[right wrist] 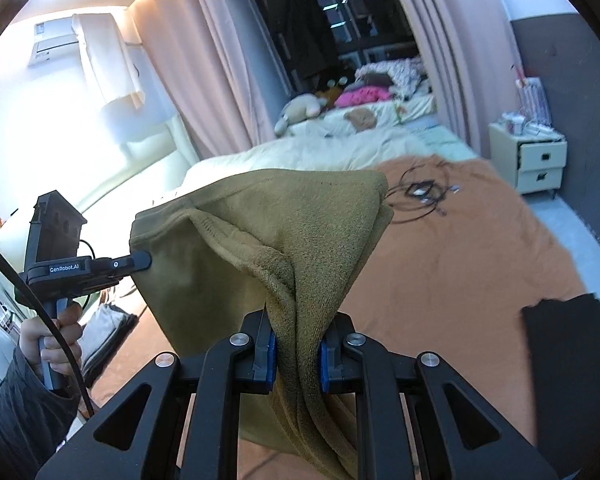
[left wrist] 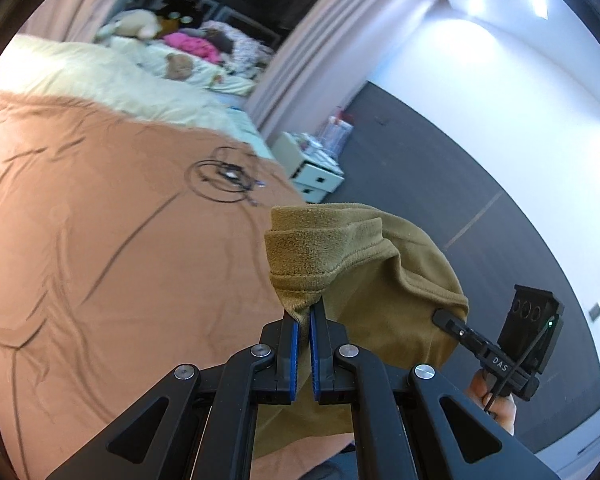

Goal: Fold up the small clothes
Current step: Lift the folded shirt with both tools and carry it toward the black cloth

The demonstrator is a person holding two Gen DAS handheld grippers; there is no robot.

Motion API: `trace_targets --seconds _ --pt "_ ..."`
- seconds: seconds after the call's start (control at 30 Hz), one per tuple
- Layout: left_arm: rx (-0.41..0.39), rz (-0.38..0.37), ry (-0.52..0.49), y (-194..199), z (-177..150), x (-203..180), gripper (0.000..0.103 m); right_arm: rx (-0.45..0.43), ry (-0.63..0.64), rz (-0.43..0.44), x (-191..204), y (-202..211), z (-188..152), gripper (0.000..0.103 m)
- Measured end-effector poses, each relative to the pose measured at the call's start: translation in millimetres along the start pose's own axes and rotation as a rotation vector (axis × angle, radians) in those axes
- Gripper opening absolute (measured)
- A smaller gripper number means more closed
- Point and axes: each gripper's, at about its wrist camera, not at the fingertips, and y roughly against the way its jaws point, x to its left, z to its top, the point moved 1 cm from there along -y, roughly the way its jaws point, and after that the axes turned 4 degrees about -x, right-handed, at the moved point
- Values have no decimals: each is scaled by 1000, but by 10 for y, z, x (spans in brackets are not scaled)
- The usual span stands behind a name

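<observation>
**A:** so where's the cloth sitting relative to the jaws here?

**B:** One olive-brown garment [left wrist: 364,264], fleecy on the inside, and it's hanging in the air between both tools. In the left wrist view the left gripper [left wrist: 304,312] has its two blue pads nearly together, pinching a thin bit of hem right at the tips, bottom centre of the frame. The rest of the cloth bunches up above and to the right.

**A:** and the other one?

**B:** Right gripper [right wrist: 296,344] is clamped on a thicker wad of the same garment [right wrist: 260,232]; jaws a narrow way apart with the folds stuffed between the pads, cloth spilling below them too. You can see each tool in the other's view, gripping the far edge.

**A:** what's under it?

**B:** One orange sheet [left wrist: 100,240] on the bed, with one tangle of black cable [right wrist: 420,194] lying on it, right of centre. One white nightstand [right wrist: 534,160] with two drawers, far right.
</observation>
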Motion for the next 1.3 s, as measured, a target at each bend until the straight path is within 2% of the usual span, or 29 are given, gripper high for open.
trace_targets --seconds 0.33,0.5,0.6,0.73,0.9,1.07,1.17,1.3 --pt "89 -154 -93 -760 -212 -1037 5 -67 1 -144 -432 1227 -218 12" --pt "138 -227 -135 -1147 -372 -1624 5 -101 -4 -232 -497 1875 -385 12" --pt "162 -279 -166 -1334 -460 -1964 5 -112 -16 -314 -451 2167 -480 12" --pt "201 -332 -202 -1551 -570 -2351 5 -133 -18 -382 -401 2520 -592 12" --pt "248 -387 -247 -1849 -695 -2710 5 -141 -8 -470 -202 2683 -659 12" --pt "291 -423 -270 -2190 -829 -2904 5 -146 -13 -539 -10 2783 -721 12" --pt "317 -433 -258 -2432 -879 -2859 5 -140 -27 -569 91 2714 -743 12" --pt "361 -420 -261 -2865 -949 -2736 5 -111 -50 -607 32 2535 -757 12"
